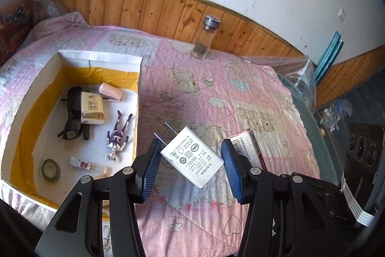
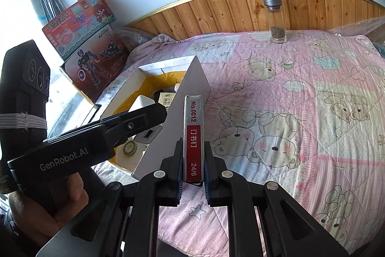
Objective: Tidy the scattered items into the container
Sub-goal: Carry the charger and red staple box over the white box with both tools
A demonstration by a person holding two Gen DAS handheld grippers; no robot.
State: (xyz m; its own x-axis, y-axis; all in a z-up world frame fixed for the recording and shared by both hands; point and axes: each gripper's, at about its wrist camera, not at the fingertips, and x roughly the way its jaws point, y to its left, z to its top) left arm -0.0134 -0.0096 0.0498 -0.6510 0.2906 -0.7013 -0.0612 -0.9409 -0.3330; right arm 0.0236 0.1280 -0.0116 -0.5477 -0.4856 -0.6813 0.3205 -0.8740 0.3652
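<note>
Left gripper (image 1: 191,160) clamped across a white USB charger plug (image 1: 192,158), aloft just right of the white cardboard box (image 1: 36,83). Right gripper (image 2: 193,181) pinched shut on a staple box (image 2: 194,136), raised over the pink quilt (image 2: 288,93).

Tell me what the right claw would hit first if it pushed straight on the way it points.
Probably the pink quilted bedspread, just right of the white cardboard box. The right claw, shut on the red-and-grey staple box, angles down toward the bed; that staple box would likely touch first. Depth is unclear.
</note>
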